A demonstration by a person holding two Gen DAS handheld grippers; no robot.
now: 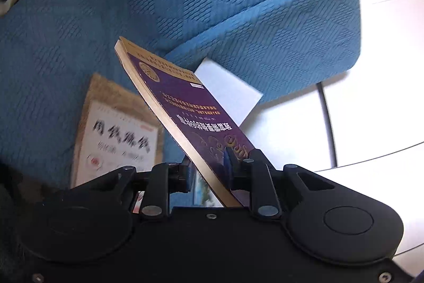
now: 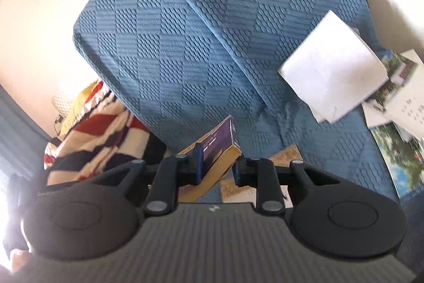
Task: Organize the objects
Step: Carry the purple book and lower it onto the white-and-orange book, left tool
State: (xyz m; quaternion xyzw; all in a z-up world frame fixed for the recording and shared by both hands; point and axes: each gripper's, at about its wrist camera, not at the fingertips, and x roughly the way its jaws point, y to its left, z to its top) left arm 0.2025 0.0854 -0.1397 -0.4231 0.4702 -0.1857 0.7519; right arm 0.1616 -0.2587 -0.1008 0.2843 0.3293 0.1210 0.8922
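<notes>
While the left hand-held gripper [image 1: 209, 171] pinches the purple book [image 1: 185, 108] by its lower edge, tilted above the blue sofa [image 1: 79, 31], the right hand-held gripper [image 2: 218, 169] hangs spread. Light but floppy, the book seems best gripped near its spine.

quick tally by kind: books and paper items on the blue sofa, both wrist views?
Books: 2 — purple book held in the left gripper, tan-covered book lying on the sofa
White blank sheets or booklets: 1
Photo-printed magazines or leaflets: at least 2, overlapping
Total: at least 5
</notes>
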